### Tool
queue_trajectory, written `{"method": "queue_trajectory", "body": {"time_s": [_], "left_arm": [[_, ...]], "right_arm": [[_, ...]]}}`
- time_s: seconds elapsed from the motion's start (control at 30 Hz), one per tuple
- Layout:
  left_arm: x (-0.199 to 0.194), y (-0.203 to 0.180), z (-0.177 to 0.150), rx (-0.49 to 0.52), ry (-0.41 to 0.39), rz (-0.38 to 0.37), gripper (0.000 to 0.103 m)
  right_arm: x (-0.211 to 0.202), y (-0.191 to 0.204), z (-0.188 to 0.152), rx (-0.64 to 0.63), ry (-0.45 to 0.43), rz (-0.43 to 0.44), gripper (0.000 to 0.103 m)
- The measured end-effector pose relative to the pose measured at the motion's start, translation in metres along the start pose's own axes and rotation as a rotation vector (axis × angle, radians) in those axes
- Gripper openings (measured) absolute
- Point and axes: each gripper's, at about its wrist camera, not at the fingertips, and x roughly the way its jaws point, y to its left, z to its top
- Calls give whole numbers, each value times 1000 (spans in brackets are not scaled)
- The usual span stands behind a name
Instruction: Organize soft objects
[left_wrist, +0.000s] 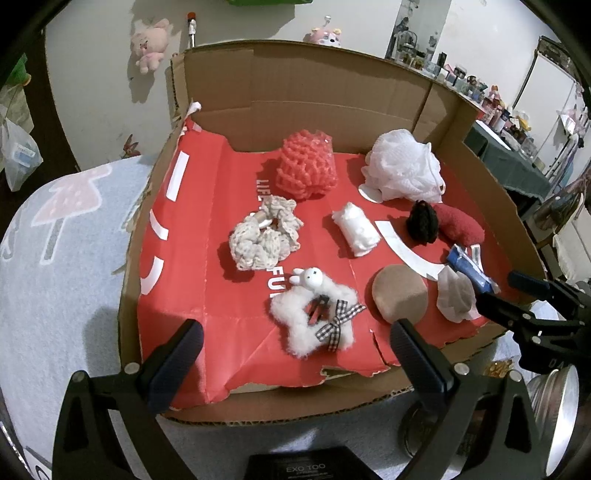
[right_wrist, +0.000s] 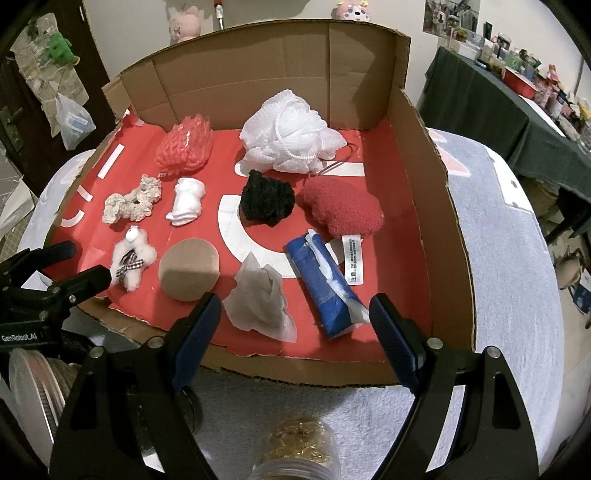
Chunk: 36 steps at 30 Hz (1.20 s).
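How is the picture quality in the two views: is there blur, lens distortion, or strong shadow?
Left wrist view: sharp, no motion blur; fisheye bends the cardboard box walls, dark vignette in the corners; soft shadows lie left of the lace scrunchie. Right wrist view: equally sharp, same barrel distortion; white bath pouf is bright yet keeps its detail; the metal tin at lower left shows slight glare.
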Motion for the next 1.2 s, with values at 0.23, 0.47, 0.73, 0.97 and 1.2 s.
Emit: {"method": "queue_trajectory", "body": {"time_s": [0.23,0.47,0.73,0.97,1.2], "left_arm": [[0,1,0,-1,-2,-2,103],[-1,1,0,-2,-3,-2,103],[-1,1,0,2,-5,-1,103],[-1,1,0,5,-5,-1,102],[-1,1,-1,6,-4,0,102]], "right_arm": [[-1,0,0,-4,-6,-5,82],[-2,-1,-1,-1,-14,-7,82],[-2,-1,-1,-2,-14,-6,82],[-2,-2,-1,-1,-14,-3,82],[-3,-2,0,2,-13,3,82]]}}
